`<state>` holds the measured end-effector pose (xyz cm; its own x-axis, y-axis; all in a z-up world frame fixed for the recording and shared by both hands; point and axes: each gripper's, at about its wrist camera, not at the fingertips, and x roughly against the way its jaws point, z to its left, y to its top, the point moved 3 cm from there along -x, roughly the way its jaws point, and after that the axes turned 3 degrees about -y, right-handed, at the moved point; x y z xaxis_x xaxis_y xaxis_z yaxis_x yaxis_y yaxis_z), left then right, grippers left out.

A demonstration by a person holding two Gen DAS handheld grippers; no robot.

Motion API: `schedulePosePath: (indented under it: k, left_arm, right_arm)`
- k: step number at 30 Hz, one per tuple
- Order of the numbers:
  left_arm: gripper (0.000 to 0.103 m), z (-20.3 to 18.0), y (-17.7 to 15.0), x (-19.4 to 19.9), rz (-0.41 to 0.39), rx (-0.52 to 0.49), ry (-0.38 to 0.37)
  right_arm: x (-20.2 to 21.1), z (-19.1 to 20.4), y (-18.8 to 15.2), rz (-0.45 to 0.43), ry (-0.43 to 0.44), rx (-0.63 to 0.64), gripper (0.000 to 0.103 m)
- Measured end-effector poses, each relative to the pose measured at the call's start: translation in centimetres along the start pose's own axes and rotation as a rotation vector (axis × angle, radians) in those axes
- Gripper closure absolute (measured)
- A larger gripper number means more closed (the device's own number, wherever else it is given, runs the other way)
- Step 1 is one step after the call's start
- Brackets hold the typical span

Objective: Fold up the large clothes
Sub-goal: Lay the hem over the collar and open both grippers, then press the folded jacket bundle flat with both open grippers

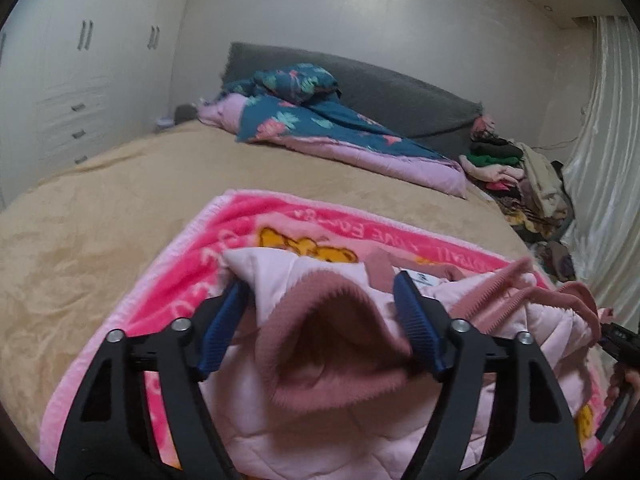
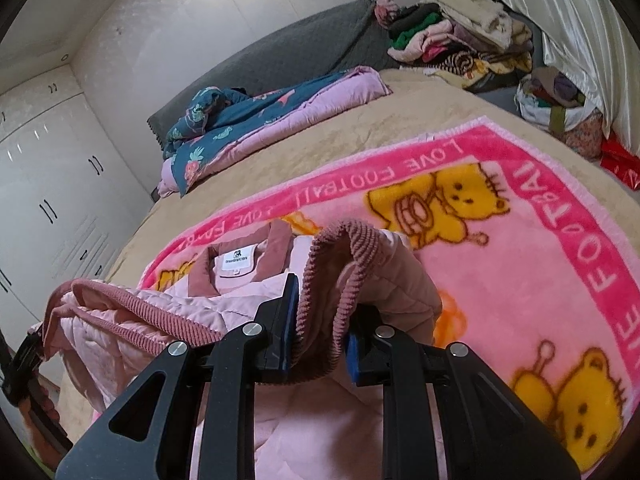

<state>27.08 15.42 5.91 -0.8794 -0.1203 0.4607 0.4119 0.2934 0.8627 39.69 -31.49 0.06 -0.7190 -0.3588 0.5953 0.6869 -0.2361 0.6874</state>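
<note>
A bedroom in a home. A wide bed (image 1: 120, 200) with a tan cover fills the room, backed by a grey padded headboard (image 1: 380, 84). A teal floral quilt (image 1: 312, 120) lies along the bed's head edge, with piled clothes (image 2: 460, 36) at its far corner. White built-in wardrobes (image 1: 80, 72) line one wall, and a pale curtain (image 1: 600, 160) hangs opposite.

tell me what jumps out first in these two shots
The hot-pink teddy-bear blanket spread over the tan bed grabs the eye. On it lies a pale pink quilted jacket, its ribbed cuff pinched in the right gripper; the left gripper stands open around another cuff.
</note>
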Motion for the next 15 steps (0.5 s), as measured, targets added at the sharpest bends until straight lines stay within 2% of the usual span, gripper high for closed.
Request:
schedulePosePath:
  k: [3,7,14,15]
  left_arm:
    - [0.032,0.4,-0.4,0.5,-0.017,0.002,-0.003]
    - [0.032,1.4,-1.5,-0.7,0.016,-0.014,0.033]
    - [0.031,3.2,-3.7,-2.9,0.081,-0.021,0.051]
    - [0.031,3.3,-4.0,-3.1,0.087,-0.023,0.052]
  right_arm:
    - [-0.5,-0.1,0.0,0.013,-0.001,-0.003,0.082]
    - [-1.0,0.1,0.1,0.02,-0.01,0.005,0.08]
    - [-1.5,-0.2,0.2,0.036,0.01,-0.022,0.075]
    - [-1.5,-0.4,0.3,0.04,0.022,-0.036,0.071]
